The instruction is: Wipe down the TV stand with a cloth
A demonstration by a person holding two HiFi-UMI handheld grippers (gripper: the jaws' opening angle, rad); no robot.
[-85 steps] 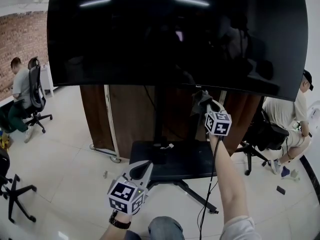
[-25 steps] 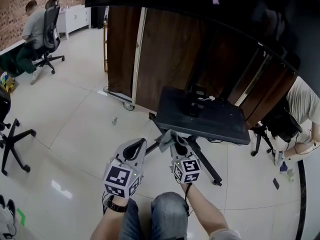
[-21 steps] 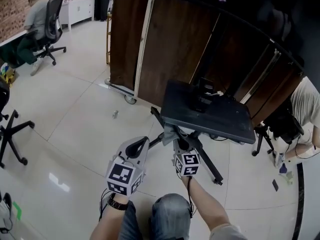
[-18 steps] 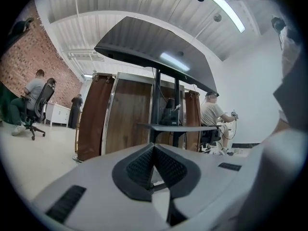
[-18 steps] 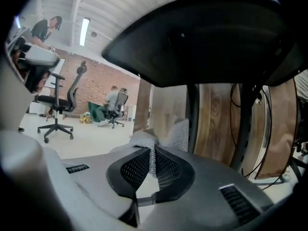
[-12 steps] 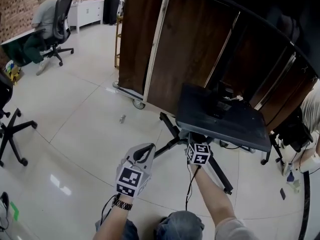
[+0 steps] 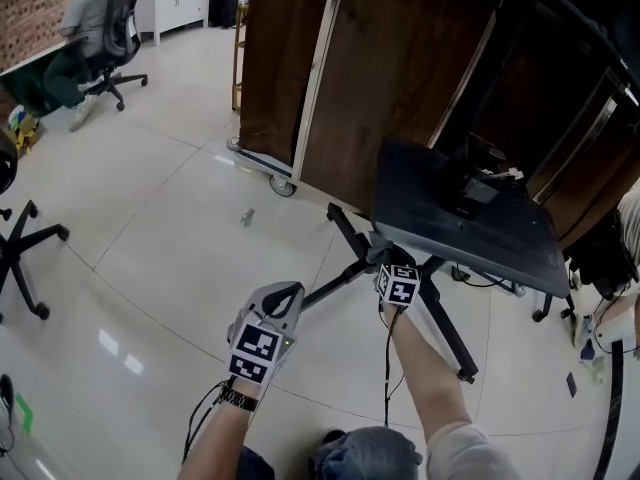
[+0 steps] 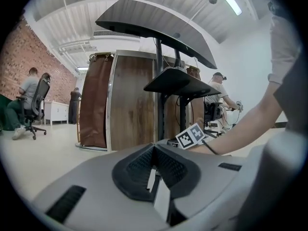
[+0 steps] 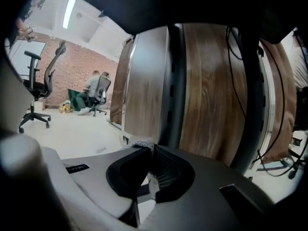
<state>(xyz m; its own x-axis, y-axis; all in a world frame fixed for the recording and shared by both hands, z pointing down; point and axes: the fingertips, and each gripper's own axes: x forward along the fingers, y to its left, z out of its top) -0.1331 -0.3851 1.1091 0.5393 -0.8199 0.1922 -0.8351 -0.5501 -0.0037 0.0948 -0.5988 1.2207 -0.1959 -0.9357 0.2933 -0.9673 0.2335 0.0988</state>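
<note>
The black TV stand has a flat shelf (image 7: 480, 236) on a post, with splayed legs (image 7: 447, 334) on the tiled floor. My right gripper (image 7: 386, 258) is low at the shelf's front left edge, shut on a grey cloth (image 7: 377, 255). In the right gripper view the cloth (image 9: 141, 143) pokes out between the shut jaws of that gripper (image 9: 149, 154), facing the stand's post (image 9: 174, 81). My left gripper (image 7: 283, 294) hangs shut and empty over the floor, left of the stand. The left gripper view shows its jaws closed (image 8: 153, 151) and the shelf (image 8: 177, 82) beyond.
A brown wooden cabinet on casters (image 7: 300, 78) stands behind the stand. Cables and a small box (image 7: 487, 182) lie on the shelf. An office chair base (image 7: 20, 258) is at left; a seated person (image 7: 88, 13) is far left, and another person (image 7: 628, 230) is at the right edge.
My right gripper came down with the cloth from below the TV screen to the shelf's front edge. The left gripper stayed low and shut. My view tilted down toward the floor.
</note>
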